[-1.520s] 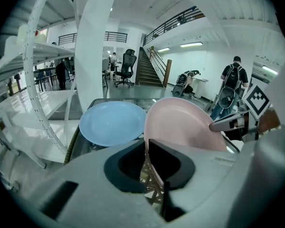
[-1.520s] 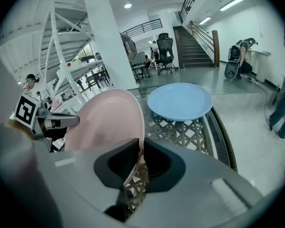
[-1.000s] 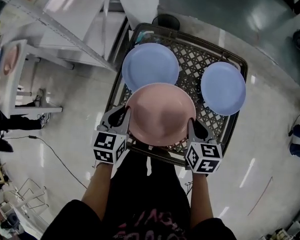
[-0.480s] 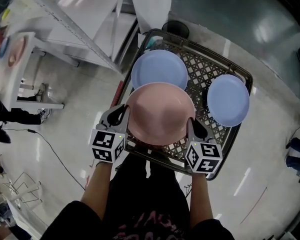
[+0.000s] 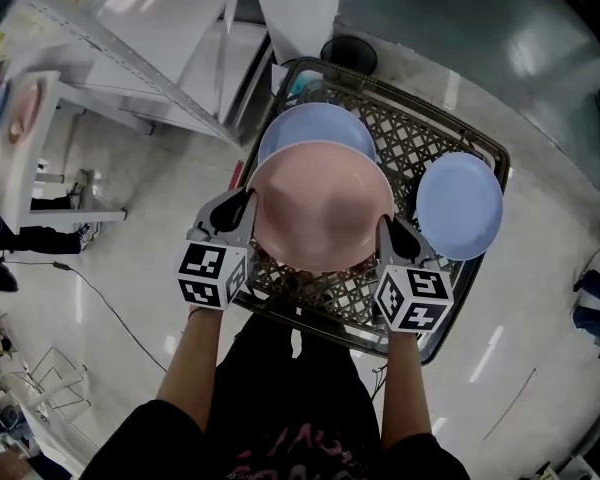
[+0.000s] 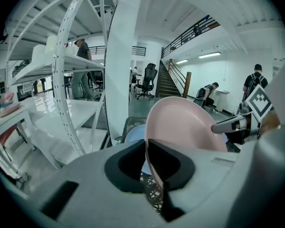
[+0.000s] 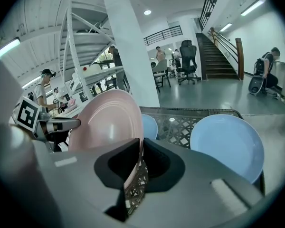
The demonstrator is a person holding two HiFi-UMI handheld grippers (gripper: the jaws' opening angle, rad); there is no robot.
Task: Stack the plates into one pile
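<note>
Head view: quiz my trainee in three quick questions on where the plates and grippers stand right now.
1. True or false: the left gripper and the right gripper are both clamped on the rim of the pink plate.
2. How many blue plates lie on the lattice table? A one, B two, C three.
3. Which plate does the pink plate partly cover in the head view: the left blue plate or the right blue plate?
Key: 1 true; 2 B; 3 the left blue plate.
</note>
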